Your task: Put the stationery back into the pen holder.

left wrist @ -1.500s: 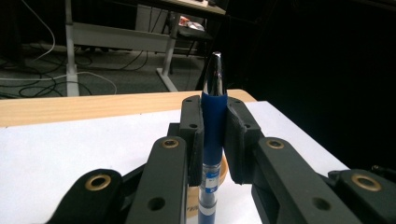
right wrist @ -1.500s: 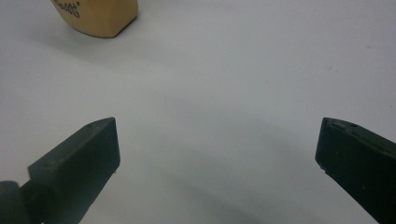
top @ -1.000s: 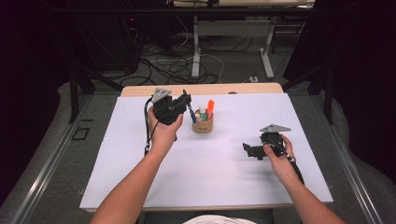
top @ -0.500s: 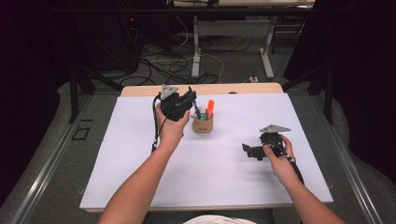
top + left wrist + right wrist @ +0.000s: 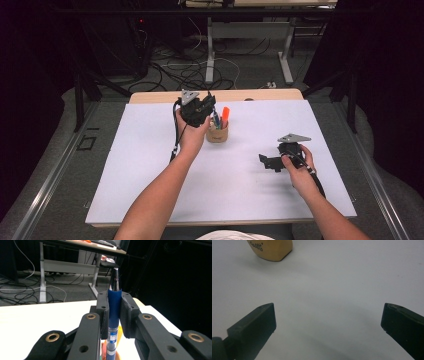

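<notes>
Nearest me, low in the high view, my right gripper point(image 5: 267, 162) sits at the lower right, just over the white counter point(image 5: 125, 190), hand wrapped round its body. Its own view has the two jaws spread wide at the bottom corners, bare counter between them, nothing gripped. The cup point(image 5: 272, 250) peeks in at the upper left of that view, well apart from the jaws.

Further up, just left of centre in the high view, my left gripper point(image 5: 207, 107) is held above the counter, right beside the cup point(image 5: 217, 134) and over its rim. In the left gripper view the jaws are narrow and clamped on a blue pen point(image 5: 114, 312), which stands upright in the middle of the frame, silver tip up, pads pressing on the blue grip section. The pen's lower barrel runs down out of the bottom edge.

An orange marker point(image 5: 225, 116) sticks up out of the cup, just right of the left gripper.

Beyond the counter's far edge, at the top of the frame, cables point(image 5: 165, 67) lie on the floor.
</notes>
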